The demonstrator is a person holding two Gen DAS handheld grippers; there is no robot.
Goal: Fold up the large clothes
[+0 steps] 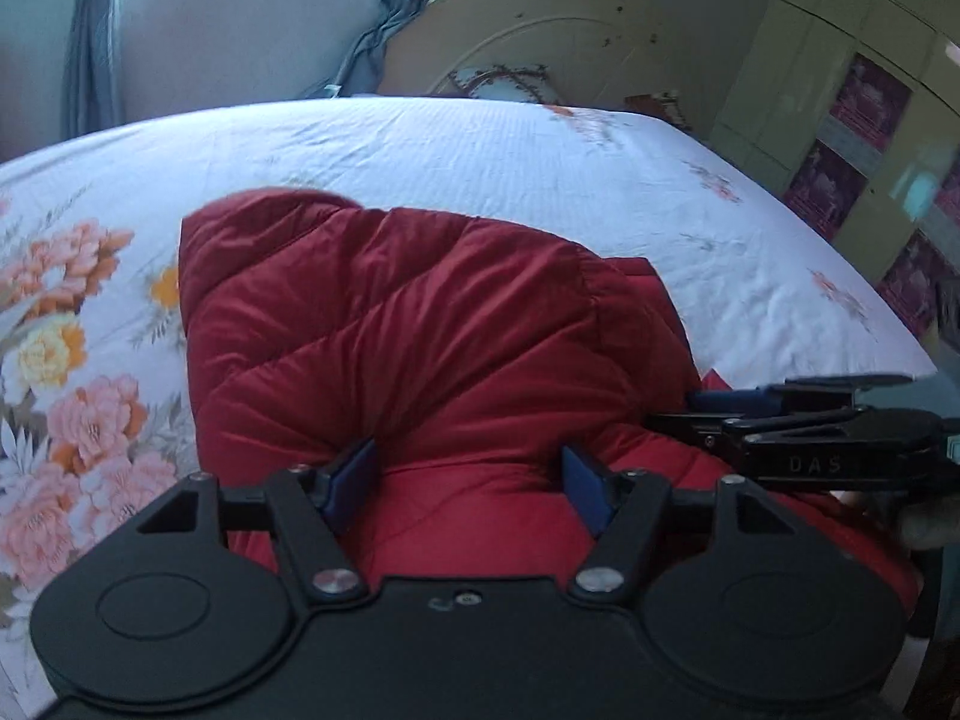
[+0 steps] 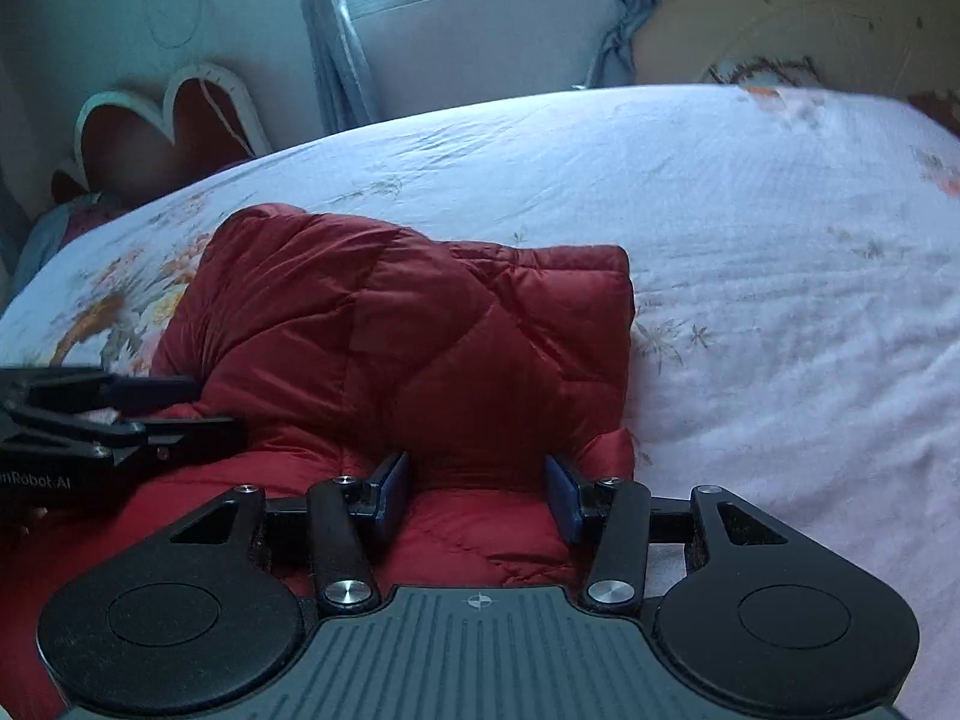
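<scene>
A red quilted puffer jacket lies bunched and partly folded on the bed, near its front edge; it also shows in the right wrist view. My left gripper is open, its blue pads straddling a fold of the jacket at its near edge. My right gripper is open too, with blue pads either side of a jacket fold. The right gripper also shows side-on in the left wrist view, and the left gripper in the right wrist view.
The bed has a white sheet with pink and orange flowers at left. A cream headboard and pillow are at the far end, a wardrobe at right, and a window with grey curtains behind. A heart-shaped cushion lies past the bed.
</scene>
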